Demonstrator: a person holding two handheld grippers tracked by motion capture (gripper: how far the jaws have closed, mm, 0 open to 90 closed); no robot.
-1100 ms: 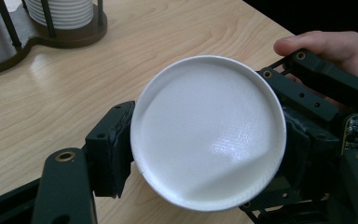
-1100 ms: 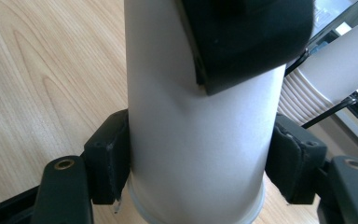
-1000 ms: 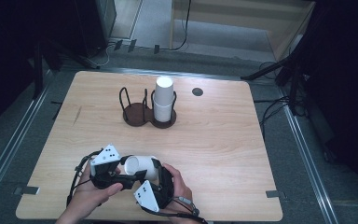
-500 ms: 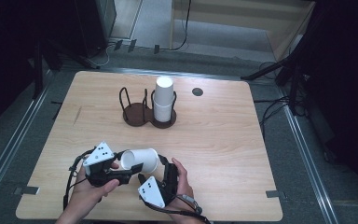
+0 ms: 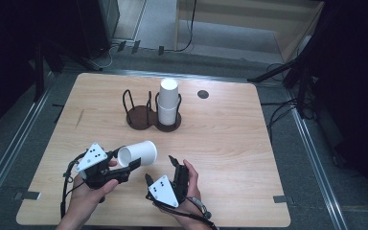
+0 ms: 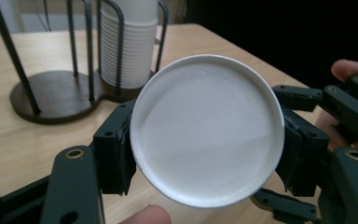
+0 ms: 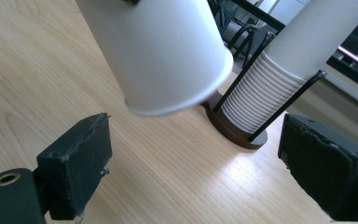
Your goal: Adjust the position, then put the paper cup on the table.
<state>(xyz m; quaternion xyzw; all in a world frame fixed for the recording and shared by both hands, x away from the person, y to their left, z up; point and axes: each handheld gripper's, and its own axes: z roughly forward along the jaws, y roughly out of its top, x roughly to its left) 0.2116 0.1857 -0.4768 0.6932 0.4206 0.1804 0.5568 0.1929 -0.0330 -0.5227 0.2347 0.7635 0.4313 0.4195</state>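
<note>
A white paper cup [image 5: 138, 153] lies sideways in the air over the table's near left. My left gripper [image 5: 127, 158] is shut on it. In the left gripper view the cup's round end [image 6: 207, 130] faces the camera, clamped between both black pads [image 6: 116, 156]. My right gripper [image 5: 159, 167] is just right of the cup. It is open with nothing between its pads [image 7: 81, 161], and its jaws have just been opening. The cup [image 7: 161, 51] hangs above and ahead of them. A stack of white cups [image 5: 168, 101] stands in a dark wire holder [image 5: 139, 117].
The holder has two wire cages on a dark wooden base. The left cage [image 5: 135, 103] is empty and the right one holds the stack. A small dark disc [image 5: 202, 94] is set in the wooden table [image 5: 230, 143] near its far edge. The floor around is dark, with cables.
A second ago both grippers were close on the cup. The right gripper has let go and opened, drawing back a little. The left gripper keeps the cup and has shifted it slightly away.
</note>
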